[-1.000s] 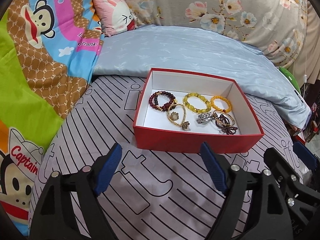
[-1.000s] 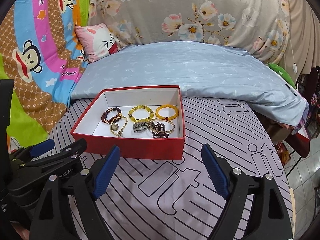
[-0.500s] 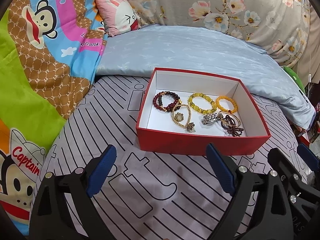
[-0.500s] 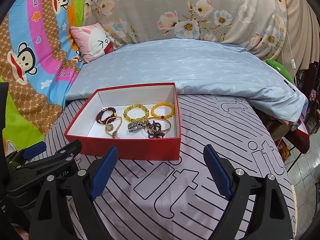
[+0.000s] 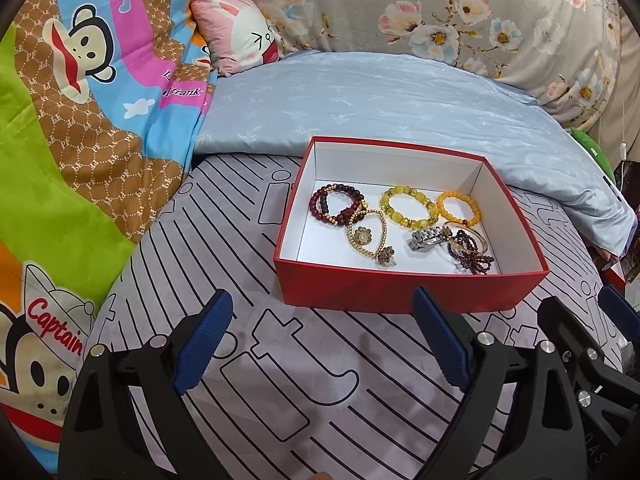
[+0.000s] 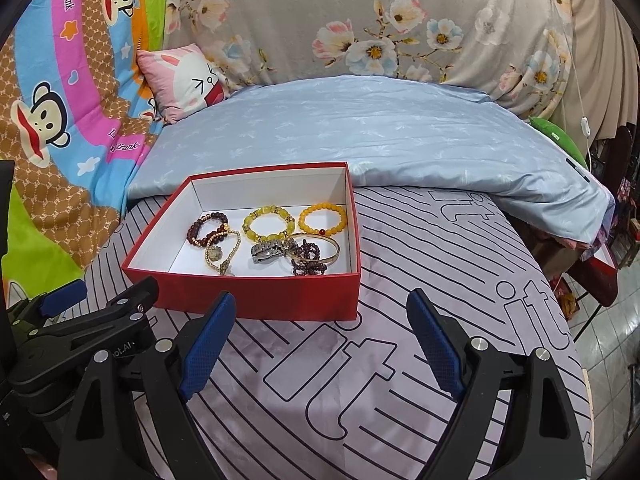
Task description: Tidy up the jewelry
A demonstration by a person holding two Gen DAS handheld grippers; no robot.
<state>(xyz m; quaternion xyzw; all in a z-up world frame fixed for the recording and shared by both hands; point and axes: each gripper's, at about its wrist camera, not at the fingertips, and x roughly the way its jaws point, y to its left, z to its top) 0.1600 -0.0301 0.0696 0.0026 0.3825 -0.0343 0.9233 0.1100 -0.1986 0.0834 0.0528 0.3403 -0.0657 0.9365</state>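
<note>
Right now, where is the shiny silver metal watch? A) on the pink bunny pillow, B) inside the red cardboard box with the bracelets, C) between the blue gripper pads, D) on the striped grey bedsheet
B: the silver metal watch lies on the white floor of the red cardboard box, among the beaded bracelets, beside the yellow bead bracelet.

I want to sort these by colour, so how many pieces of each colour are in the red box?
Dark red bead bracelets: 2
Yellow bead bracelet: 1
Orange bead bracelet: 1
Gold chain bracelet and gold bangle: 2
Silver metal watch: 1
Total: 7
</note>
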